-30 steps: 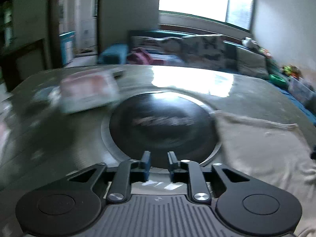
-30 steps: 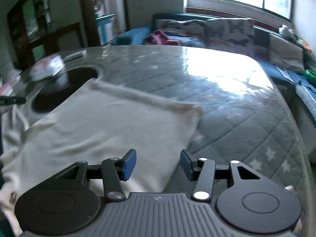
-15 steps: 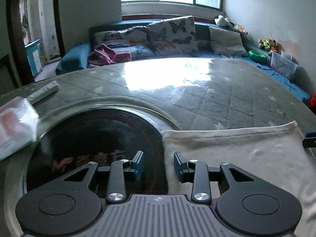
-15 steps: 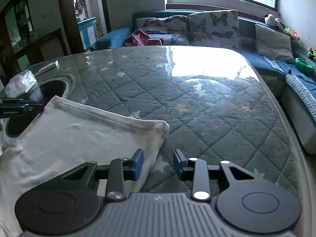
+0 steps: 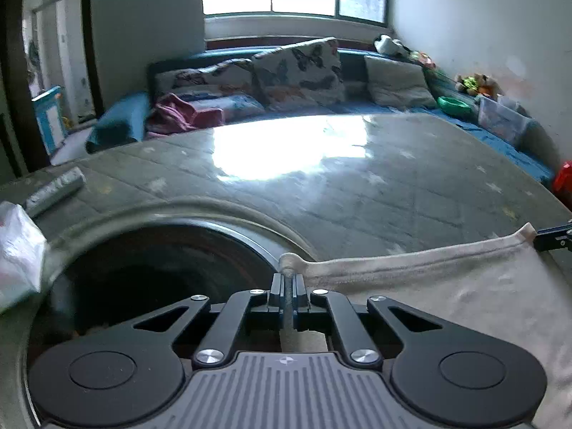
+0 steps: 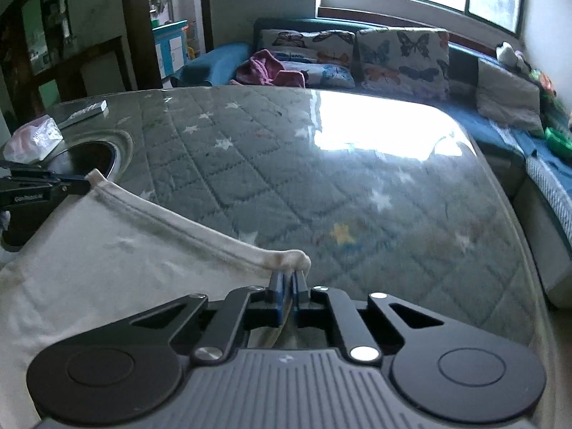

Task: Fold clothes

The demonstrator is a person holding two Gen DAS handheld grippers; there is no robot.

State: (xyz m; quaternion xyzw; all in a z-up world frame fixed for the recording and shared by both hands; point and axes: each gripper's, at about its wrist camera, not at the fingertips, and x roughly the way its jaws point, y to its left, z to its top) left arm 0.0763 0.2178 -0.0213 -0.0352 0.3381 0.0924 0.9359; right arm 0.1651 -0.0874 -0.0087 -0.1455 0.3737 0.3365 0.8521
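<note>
the garment (image 6: 107,271) is a cream-white knit piece with a stitched hem along its far edge, faintly soiled near the corners. it lies flat on a grey quilted table cover (image 6: 321,186) printed with stars, filling the lower left of the right wrist view and the lower right of the left wrist view.

the right gripper (image 6: 287,282) is fully closed, pinching the garment's right hem corner, which bunches just above its fingertips at lower centre. the left gripper (image 5: 287,282) is likewise fully closed on the opposite hem corner, beside a dark round inset (image 5: 161,271) in the table. the hem runs taut between the two grippers.

half a second earlier both sets of jaws stood apart over the cloth with nothing clamped; now each holds a corner.
</note>
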